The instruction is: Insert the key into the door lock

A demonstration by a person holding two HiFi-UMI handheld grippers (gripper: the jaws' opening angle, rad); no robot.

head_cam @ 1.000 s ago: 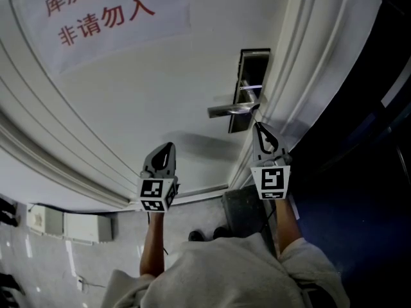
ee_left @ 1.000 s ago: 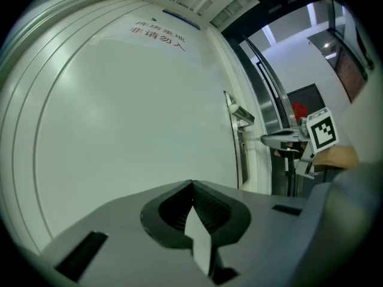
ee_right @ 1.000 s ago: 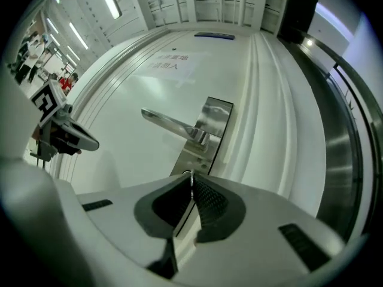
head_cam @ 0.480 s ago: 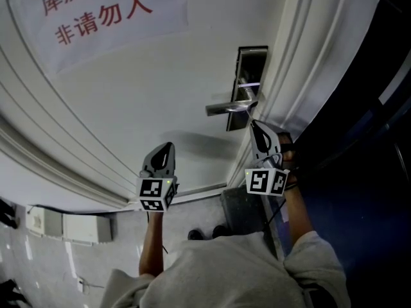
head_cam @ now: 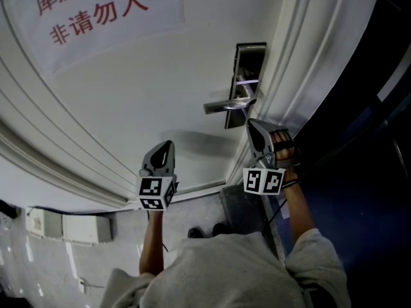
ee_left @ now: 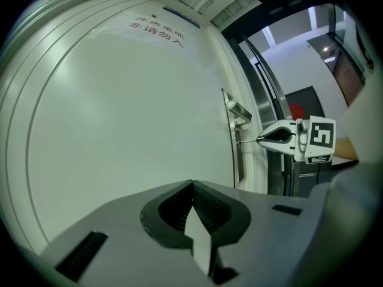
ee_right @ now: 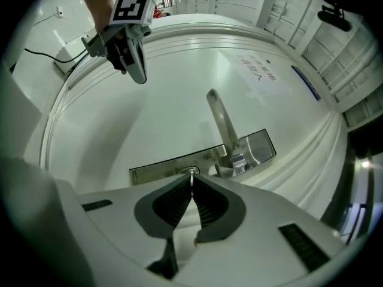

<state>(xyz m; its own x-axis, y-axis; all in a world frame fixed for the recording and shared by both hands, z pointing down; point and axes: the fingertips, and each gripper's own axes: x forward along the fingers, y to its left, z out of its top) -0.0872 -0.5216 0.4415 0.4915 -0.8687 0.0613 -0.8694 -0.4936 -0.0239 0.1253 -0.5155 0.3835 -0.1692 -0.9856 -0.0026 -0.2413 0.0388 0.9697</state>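
A steel lock plate [head_cam: 246,82] with a lever handle [head_cam: 225,105] sits at the right edge of a white door [head_cam: 141,95]. My right gripper [head_cam: 250,124] is shut on a thin metal key [ee_right: 191,173] and points at the plate's lower end. In the right gripper view the key's tip meets the keyhole in the lock plate [ee_right: 161,167], just below the handle [ee_right: 220,119]. From the left gripper view the key [ee_left: 247,141] bridges the right gripper [ee_left: 263,139] and the plate [ee_left: 238,151]. My left gripper [head_cam: 167,145] is shut and empty, held facing the door to the left.
A paper sign with red characters [head_cam: 96,15] hangs on the upper door. The moulded white door frame [head_cam: 302,56] runs right of the lock, with a dark opening beyond. A dark block [head_cam: 241,210] and white boxes [head_cam: 64,226] lie on the floor below.
My right gripper has rolled about its own axis at the lock, turning its marker cube and bringing the hand to the side. The left gripper has stayed still.
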